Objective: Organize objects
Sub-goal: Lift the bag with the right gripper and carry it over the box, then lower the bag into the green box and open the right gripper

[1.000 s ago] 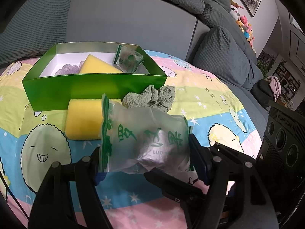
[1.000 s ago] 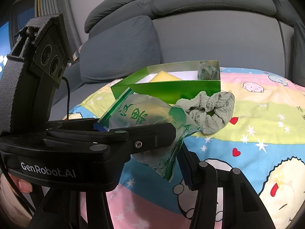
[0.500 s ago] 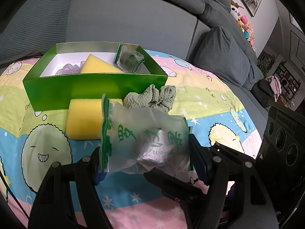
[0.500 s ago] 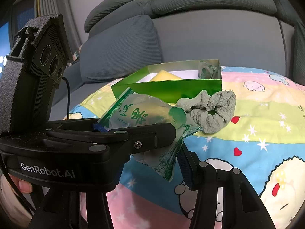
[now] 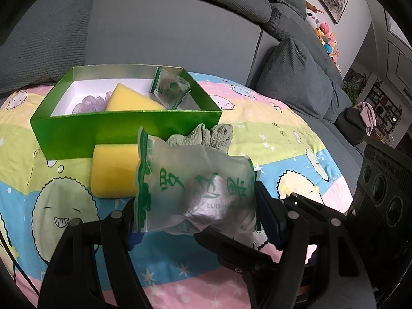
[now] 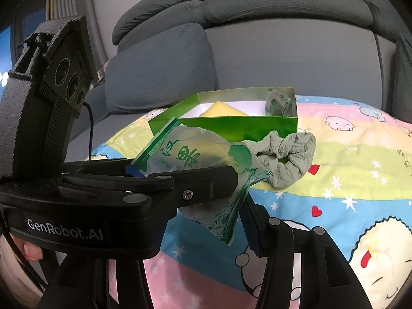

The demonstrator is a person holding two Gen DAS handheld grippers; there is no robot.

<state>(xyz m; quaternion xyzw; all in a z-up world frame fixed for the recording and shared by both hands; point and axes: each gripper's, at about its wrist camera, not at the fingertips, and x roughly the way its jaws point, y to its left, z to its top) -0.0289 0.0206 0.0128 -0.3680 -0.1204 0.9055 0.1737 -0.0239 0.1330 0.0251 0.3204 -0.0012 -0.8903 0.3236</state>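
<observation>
While the snack packet [image 5: 195, 188] hangs above the bedspread [image 5: 270, 139], near the green box [image 5: 123, 128], I find both the left hand-held gripper [image 5: 195, 206] and right hand-held gripper [image 6: 231, 206] clenched on it. Light, crinkly, slippery film: I judge the sealed edge safest.

The snack packet [image 5: 195, 188] is cloudy clear plastic with green characters and a green sealed edge, a silvery wrap inside. The box [image 5: 123, 131] is glossy green outside, white inside, holding a yellow sponge wedge [image 5: 131, 101], a pale purple scrunchie [image 5: 88, 103] and a second green-printed packet [image 5: 170, 88]. Beside the box lie a yellow sponge [image 5: 113, 172] and a sage-green scrunchie [image 6: 288, 157]. The blanket [image 6: 347, 180] has pink, yellow-green and blue bands with white stars, red hearts and smiling cartoon faces. The sofa [image 5: 167, 31] is grey. The gripper fingers [image 5: 270, 216] are black with blue pads.
</observation>
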